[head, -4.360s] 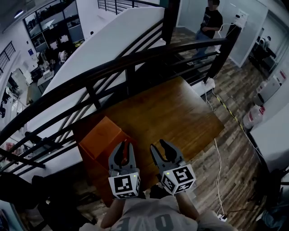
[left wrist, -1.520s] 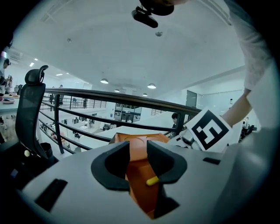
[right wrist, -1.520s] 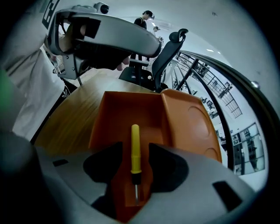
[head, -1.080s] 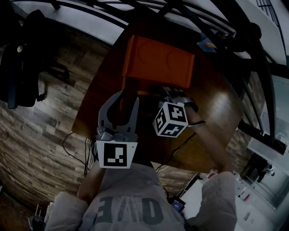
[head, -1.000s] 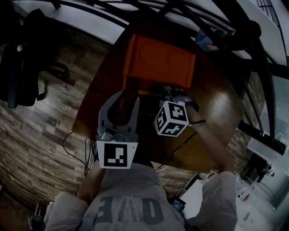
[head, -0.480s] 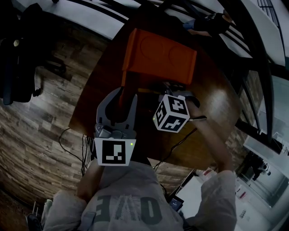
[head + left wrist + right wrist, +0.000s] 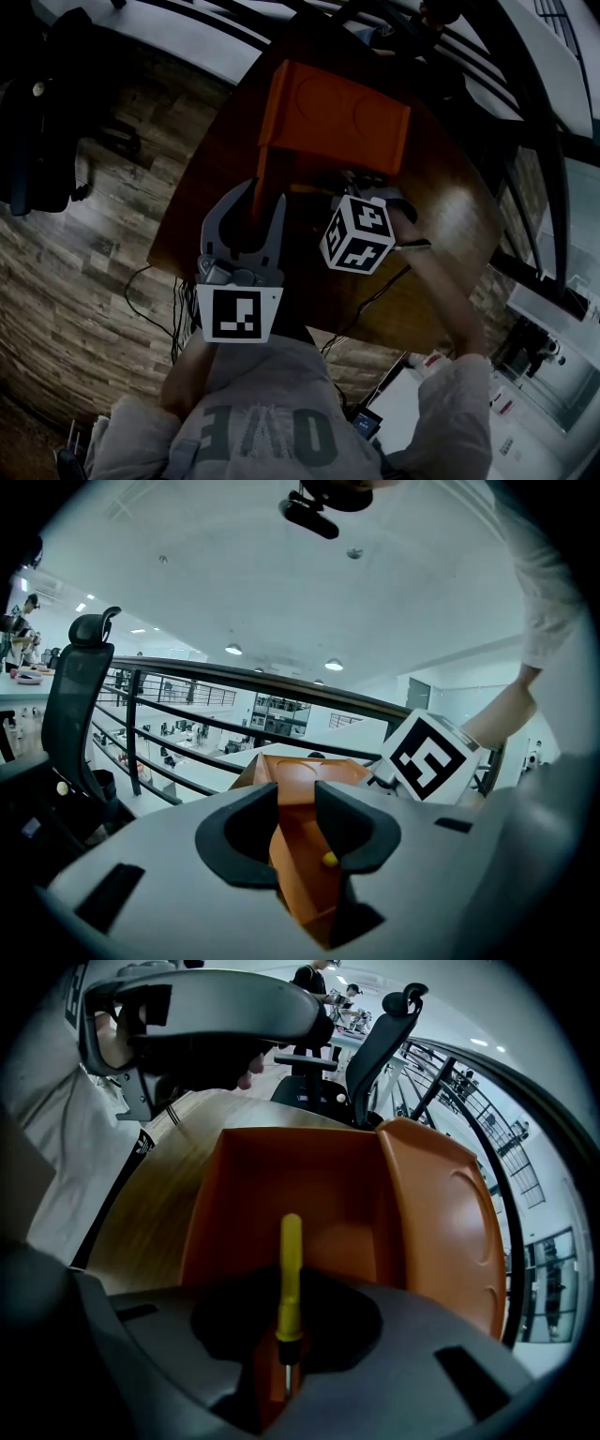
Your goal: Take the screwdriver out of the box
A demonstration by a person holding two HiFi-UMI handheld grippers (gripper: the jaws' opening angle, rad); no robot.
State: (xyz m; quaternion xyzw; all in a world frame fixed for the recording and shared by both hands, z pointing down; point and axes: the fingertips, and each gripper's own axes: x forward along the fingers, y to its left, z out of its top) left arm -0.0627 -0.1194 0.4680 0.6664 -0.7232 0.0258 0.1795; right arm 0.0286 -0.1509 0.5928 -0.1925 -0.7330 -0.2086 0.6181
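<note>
The orange box (image 7: pixel 272 1185) stands on the wooden table (image 7: pixel 441 216) with its lid (image 7: pixel 333 117) raised. A yellow-handled screwdriver (image 7: pixel 289 1269) lies inside it, handle pointing away along the box floor. My right gripper (image 7: pixel 286 1349) points straight down into the box and is shut on the screwdriver where the handle meets the shaft. In the head view its marker cube (image 7: pixel 356 234) hides the jaws. My left gripper (image 7: pixel 262 192) hangs just in front of the box's near wall (image 7: pixel 300 855), open, with nothing between its fingers.
A black office chair (image 7: pixel 80 696) stands left of the table, beside a dark railing (image 7: pixel 234 682). Cables (image 7: pixel 159 300) lie on the wooden floor below the table's near edge. The raised lid (image 7: pixel 450 1213) rises close at the right of the right gripper.
Several seconds ago both grippers hovered beside the closed box. Now the lid is up and the right gripper reaches into the box. Over the last second the head view shows hardly any motion.
</note>
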